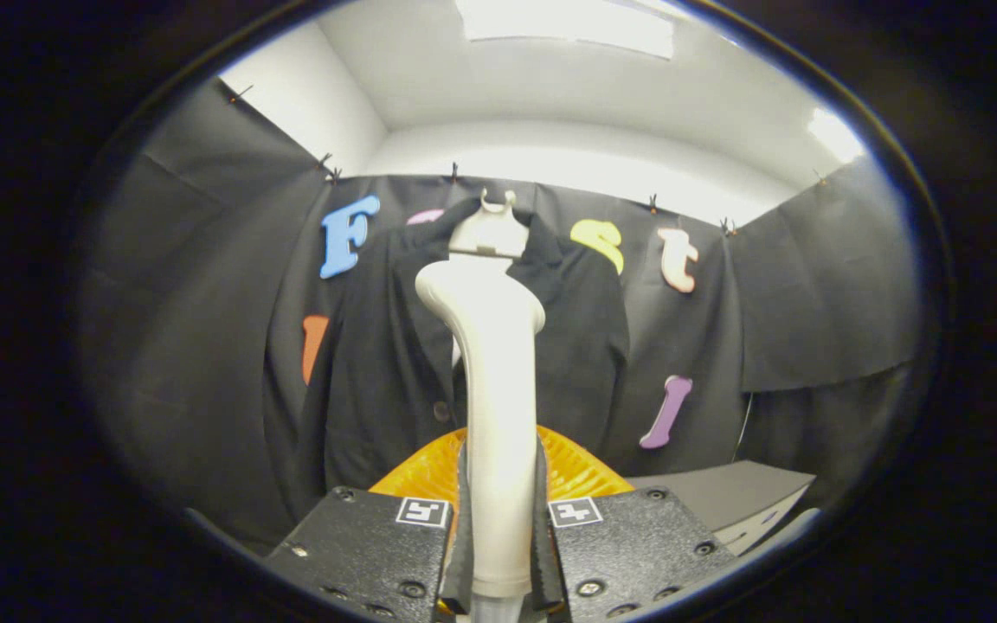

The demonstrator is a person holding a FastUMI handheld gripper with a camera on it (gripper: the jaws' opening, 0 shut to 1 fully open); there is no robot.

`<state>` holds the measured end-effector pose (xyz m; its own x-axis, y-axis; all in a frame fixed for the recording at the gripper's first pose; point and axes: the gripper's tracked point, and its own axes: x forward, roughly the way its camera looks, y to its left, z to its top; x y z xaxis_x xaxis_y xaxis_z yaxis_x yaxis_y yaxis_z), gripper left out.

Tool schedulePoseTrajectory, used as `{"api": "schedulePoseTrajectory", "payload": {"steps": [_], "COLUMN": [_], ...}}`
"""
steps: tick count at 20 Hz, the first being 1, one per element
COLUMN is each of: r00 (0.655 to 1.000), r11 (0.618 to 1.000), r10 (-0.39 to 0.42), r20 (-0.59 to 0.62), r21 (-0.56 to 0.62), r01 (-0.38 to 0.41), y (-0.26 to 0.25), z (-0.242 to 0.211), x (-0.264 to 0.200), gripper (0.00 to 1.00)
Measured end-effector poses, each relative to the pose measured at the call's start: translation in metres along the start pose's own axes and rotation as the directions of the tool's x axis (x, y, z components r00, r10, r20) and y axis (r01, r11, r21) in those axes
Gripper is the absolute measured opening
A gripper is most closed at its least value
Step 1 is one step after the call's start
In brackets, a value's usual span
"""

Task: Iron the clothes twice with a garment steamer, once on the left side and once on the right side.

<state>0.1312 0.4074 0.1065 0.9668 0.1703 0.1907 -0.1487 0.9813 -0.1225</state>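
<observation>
The steamer [492, 407] stands right in front of the jacket [377, 372], so it covers the middle strip where the two front halves meet, plus most of the hanger [490, 229]. The steamer's bottom end runs off past the fingers [462, 528], and its head faces away, so no look at the steam plate. The jacket's hem drops behind the gripper [498, 554]. An orange ribbed thing [572, 467] peeks out behind the fingers, can't tell what it is.
</observation>
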Motion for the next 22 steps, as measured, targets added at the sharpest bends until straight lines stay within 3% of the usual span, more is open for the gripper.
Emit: {"api": "schedulePoseTrajectory", "payload": {"steps": [5, 10, 16, 22], "r00": [0.99, 0.979, 0.971, 0.983], "r11": [0.998, 0.995, 0.989, 0.983], "r10": [-0.052, -0.102, -0.121, -0.126], "r20": [0.128, 0.175, 0.209, 0.136], "r21": [0.024, 0.036, -0.062, -0.119], "r01": [0.049, 0.097, 0.136, 0.143], "y": [0.019, 0.046, 0.084, 0.105], "z": [0.065, 0.097, 0.102, 0.073], "x": [0.033, 0.07, 0.107, 0.131], "gripper": [0.29, 0.29, 0.29, 0.29]}}
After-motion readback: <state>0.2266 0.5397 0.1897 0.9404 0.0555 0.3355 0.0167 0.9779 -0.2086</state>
